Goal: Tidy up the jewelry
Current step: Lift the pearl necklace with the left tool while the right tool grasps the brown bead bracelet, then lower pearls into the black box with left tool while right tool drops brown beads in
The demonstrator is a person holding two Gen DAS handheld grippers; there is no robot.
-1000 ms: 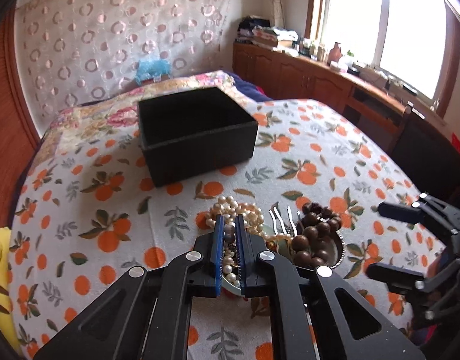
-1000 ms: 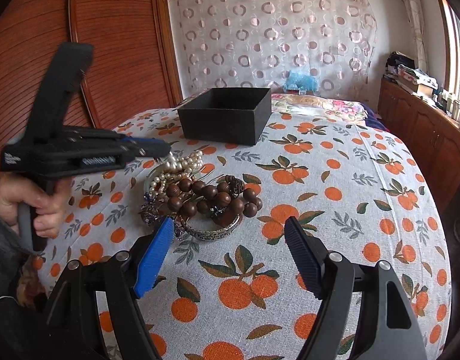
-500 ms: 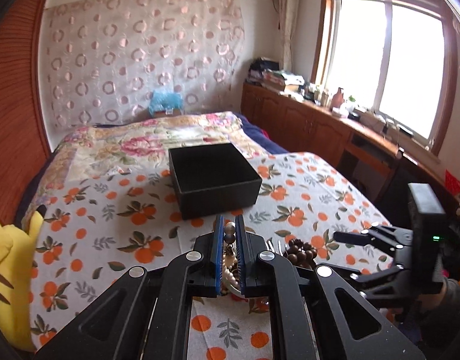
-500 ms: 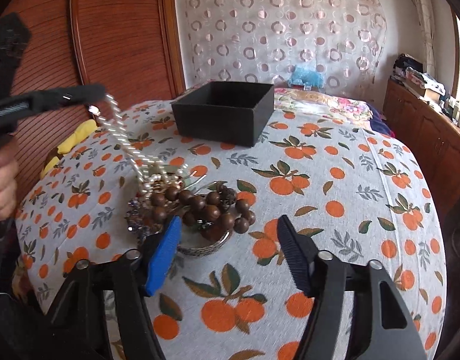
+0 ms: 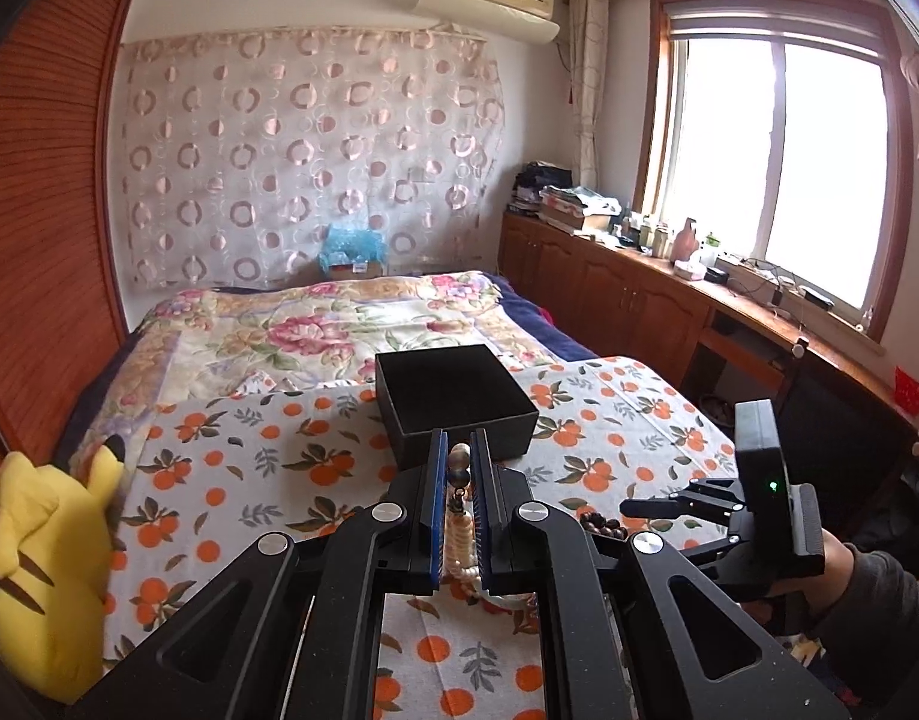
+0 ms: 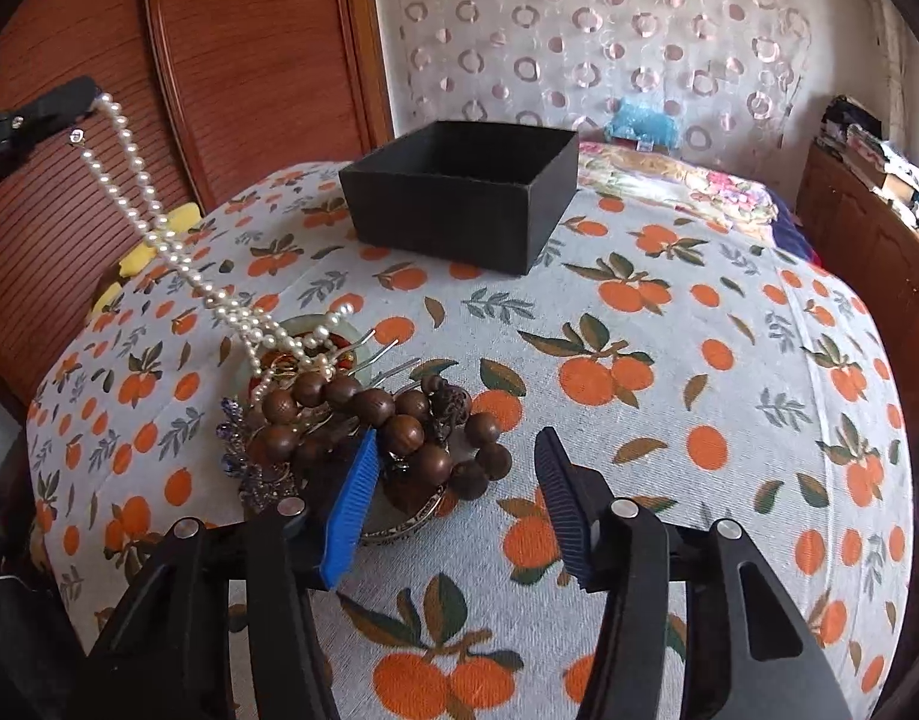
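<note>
Orange-print tablecloth (image 6: 669,420), left tool (image 5: 458,468) clamping pearl necklace (image 6: 159,240); right tool (image 6: 453,498) agape

Left gripper (image 5: 458,468) raised with fingers closed; right gripper (image 6: 453,492) low, fingers spread.

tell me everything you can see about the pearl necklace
The pearl necklace is a long strand of small, glossy off-white round beads. Its top end is pinched between the shut fingers of the left hand-held gripper, where a few larger, darker beads show. From there it hangs taut on a slant, doubled and crossing itself, down to the jewelry dish. Its lower end lies tangled in the pile beside the brown wooden bead bracelet.
</note>
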